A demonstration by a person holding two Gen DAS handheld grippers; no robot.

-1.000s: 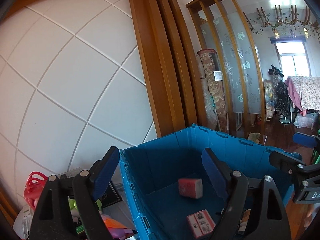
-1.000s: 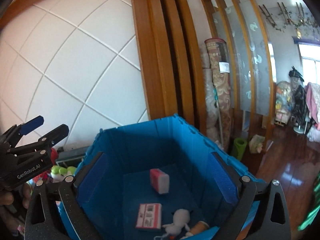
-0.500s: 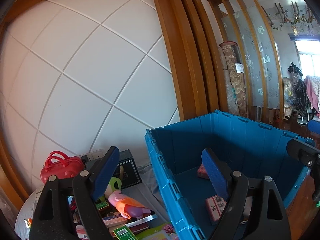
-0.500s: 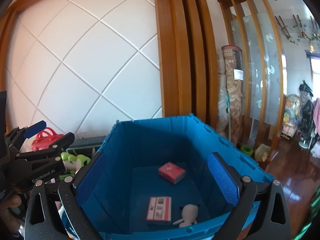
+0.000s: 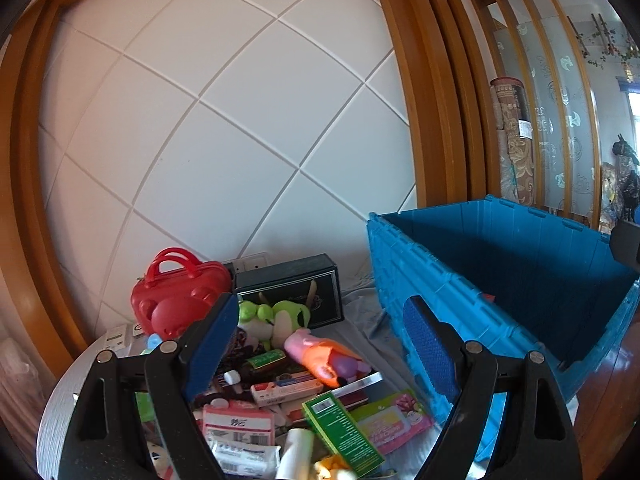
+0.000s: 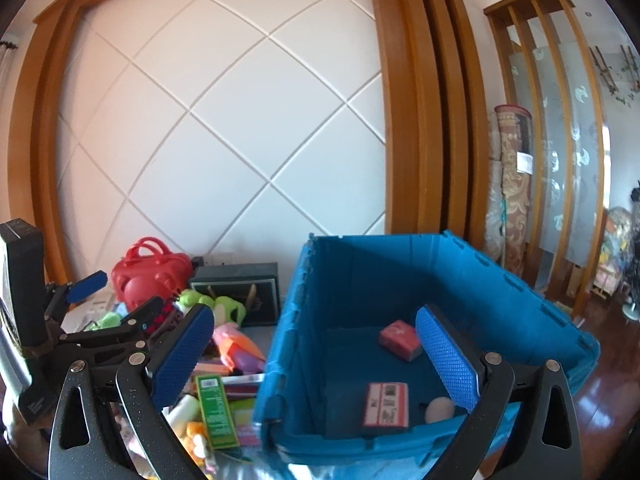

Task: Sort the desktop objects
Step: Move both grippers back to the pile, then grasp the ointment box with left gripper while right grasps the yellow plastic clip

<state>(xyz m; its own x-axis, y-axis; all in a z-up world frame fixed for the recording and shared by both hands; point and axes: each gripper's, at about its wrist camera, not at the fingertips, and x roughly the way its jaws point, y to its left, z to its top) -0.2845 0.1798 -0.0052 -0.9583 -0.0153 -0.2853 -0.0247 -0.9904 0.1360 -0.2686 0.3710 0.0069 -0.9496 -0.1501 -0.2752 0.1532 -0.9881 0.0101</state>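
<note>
Left wrist view. The left gripper (image 5: 324,344), black-framed with blue textured pads, has its jaws spread wide with nothing between them. It hangs over a heap of small objects on a grey cloth-covered table (image 5: 356,320). Likely next pick, as a judgement: the long green cardboard carton (image 5: 342,428) lying tilted on top of the heap, near the bottom centre. It looks light and stiff with flat faces; taking it across the narrow width near mid-length should hold, though the glossy print may slip and a hard squeeze could crush it. The pink-and-orange soft toy (image 5: 320,354) just behind it would be light and squashy; grip the body. The red hard-plastic handbag-shaped case (image 5: 176,300) stands at the back left by the wall, rigid, best taken by its handles. The blue ribbed plastic crate (image 5: 500,276) stands to the right, touching the heap's edge.

Right wrist view. The right gripper (image 6: 316,356), of the same build, is likewise released and empty, straddling the crate's near-left wall. Inside lie a pink wrapped block (image 6: 400,338), a red-and-white flat packet (image 6: 386,404) and a small white rounded thing (image 6: 440,410), partly hidden. The carton shows left of the crate.
</note>
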